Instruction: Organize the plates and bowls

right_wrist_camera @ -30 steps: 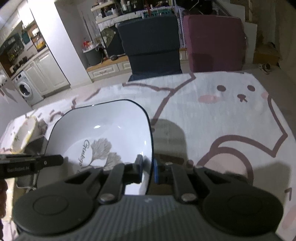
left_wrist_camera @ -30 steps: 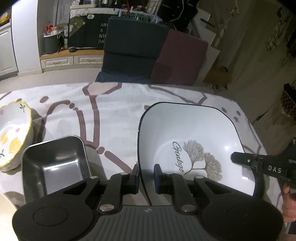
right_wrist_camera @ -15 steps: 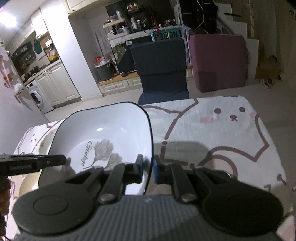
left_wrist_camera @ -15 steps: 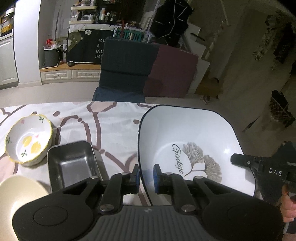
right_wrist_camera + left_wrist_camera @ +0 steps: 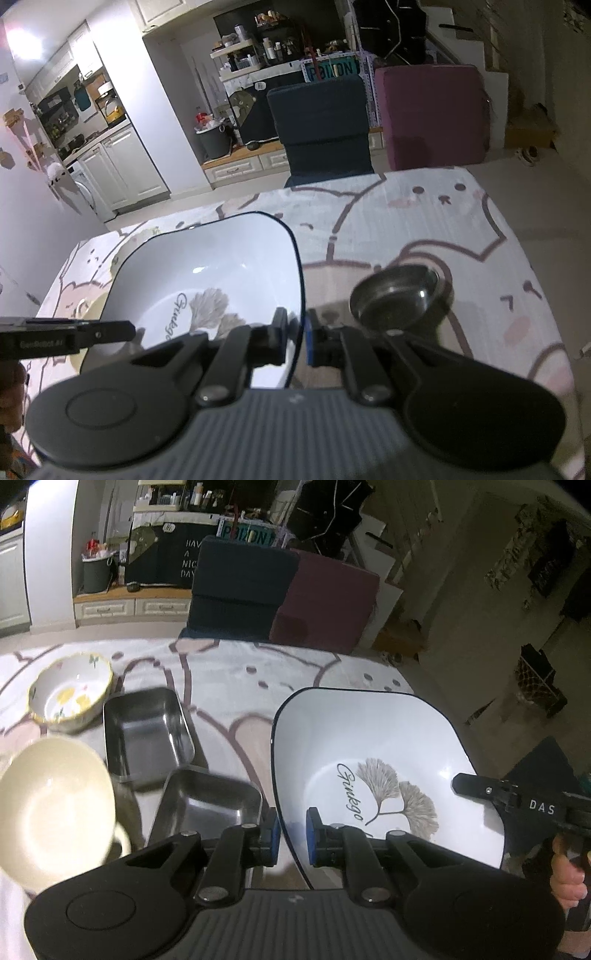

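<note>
left gripper (image 5: 292, 830) – clamps white plate (image 5: 373, 746) rim; right gripper (image 5: 295, 339) – clamps opposite rim

"Ginkgo" on plate (image 5: 388, 760); "DAS" on tool (image 5: 532, 805)

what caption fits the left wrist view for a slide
Both grippers' jaws pinch opposite rims of the white ginkgo plate, held above steel trays and bowls.

- Left gripper (image 5: 291, 832): jaws nearly closed, pinching the bowl rim at its 9 o'clock edge.
- Right gripper (image 5: 295, 338): jaws pinching the 3 o'clock rim.
</note>
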